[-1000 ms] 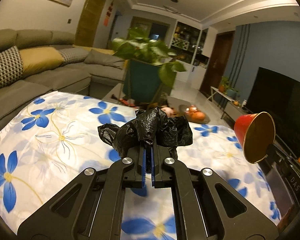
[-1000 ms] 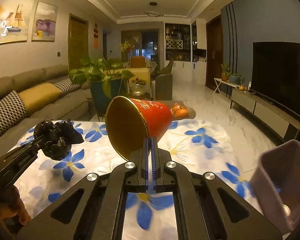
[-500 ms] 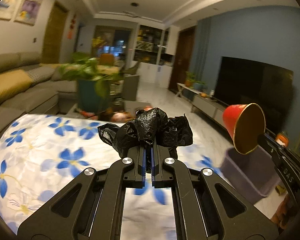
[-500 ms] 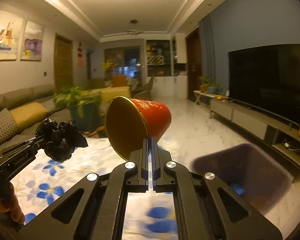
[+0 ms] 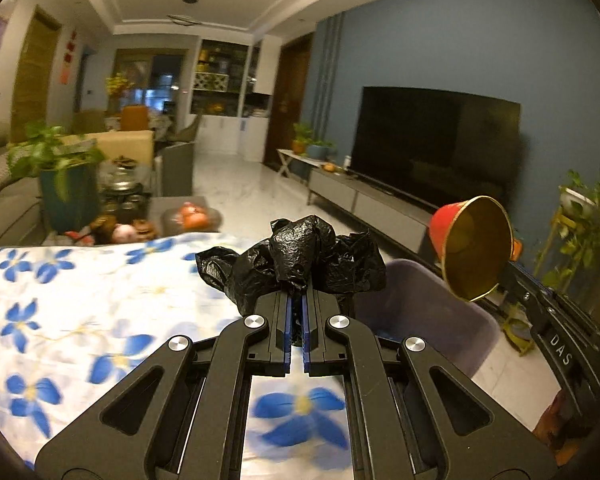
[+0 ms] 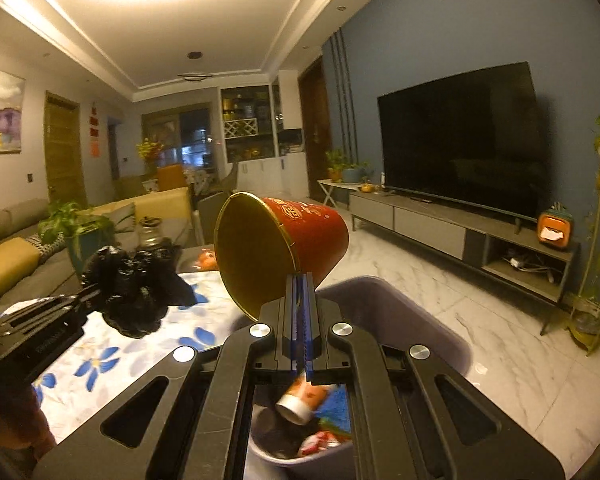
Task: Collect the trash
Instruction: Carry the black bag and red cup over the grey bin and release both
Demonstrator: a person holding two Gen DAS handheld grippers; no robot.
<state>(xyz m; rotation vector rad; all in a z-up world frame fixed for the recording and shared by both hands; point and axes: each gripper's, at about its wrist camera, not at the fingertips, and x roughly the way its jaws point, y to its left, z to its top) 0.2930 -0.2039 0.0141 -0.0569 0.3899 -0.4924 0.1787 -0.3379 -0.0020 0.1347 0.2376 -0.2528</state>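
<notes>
Fingers [image 6: 288, 312] on sideways cup [image 6: 284, 252], mouth camera-ward

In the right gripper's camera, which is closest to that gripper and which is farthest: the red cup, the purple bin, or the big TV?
1. Red cup: pinched in the right gripper.
2. Purple bin: just below, beside the table.
3. TV: farthest, on the blue wall, right.

Bin [image 6: 440, 332] contents mostly behind the right tongs [image 6: 299, 292]; floral cloth [image 5: 80, 320] blurred, perhaps motion.

Left gripper [image 5: 295, 312] is showing black linkage arms, silver screws and blue pads [image 5: 287, 320]. Right gripper [image 6: 299, 312] is showing identical construction.
</notes>
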